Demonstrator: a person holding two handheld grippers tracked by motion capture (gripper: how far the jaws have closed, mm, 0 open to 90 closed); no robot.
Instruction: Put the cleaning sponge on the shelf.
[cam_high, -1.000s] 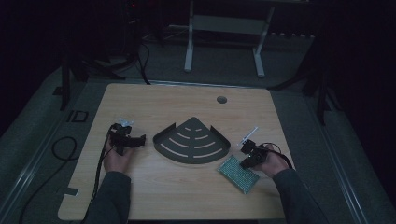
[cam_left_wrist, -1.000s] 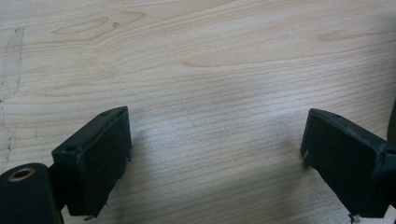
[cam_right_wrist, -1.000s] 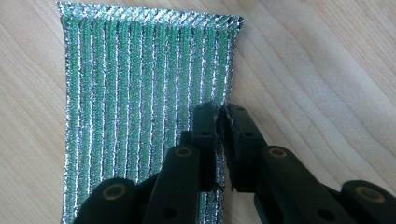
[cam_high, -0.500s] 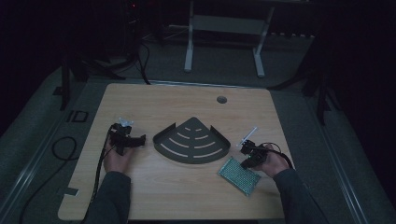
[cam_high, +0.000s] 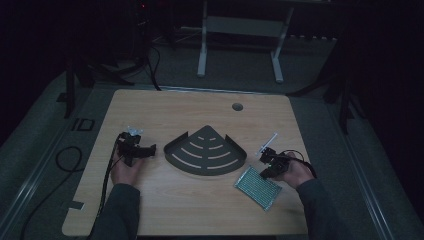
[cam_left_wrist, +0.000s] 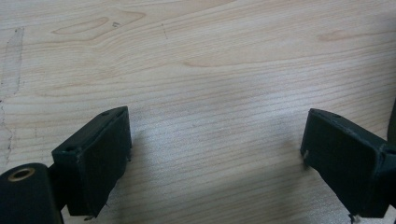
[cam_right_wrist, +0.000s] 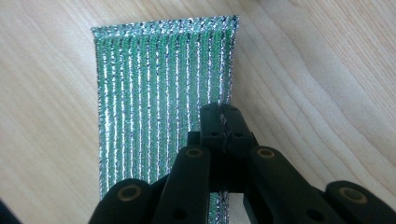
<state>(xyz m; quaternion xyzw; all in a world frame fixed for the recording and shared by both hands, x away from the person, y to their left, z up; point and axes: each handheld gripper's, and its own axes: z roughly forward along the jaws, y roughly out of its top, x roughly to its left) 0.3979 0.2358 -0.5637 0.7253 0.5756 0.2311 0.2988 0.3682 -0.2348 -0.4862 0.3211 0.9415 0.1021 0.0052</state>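
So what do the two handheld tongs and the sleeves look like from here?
Both tongs are black. The left tongs have blocky, flat-faced jaws, a brass-coloured rivet at one pivot, a pale plate on top and a black cable trailing toward the table's near edge. The right tongs have slim linkage arms with brass-coloured rivets and a thin pale rod sticking out. Both sleeves are dark grey.

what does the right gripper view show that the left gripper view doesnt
Right gripper view: a green and silver ribbed cloth lying flat on the table, with the right gripper over its edge, jaws together; whether they pinch the cloth I cannot tell. Left gripper view: the left gripper with jaws wide apart over bare wood, nothing between them. Both: the light wooden tabletop.
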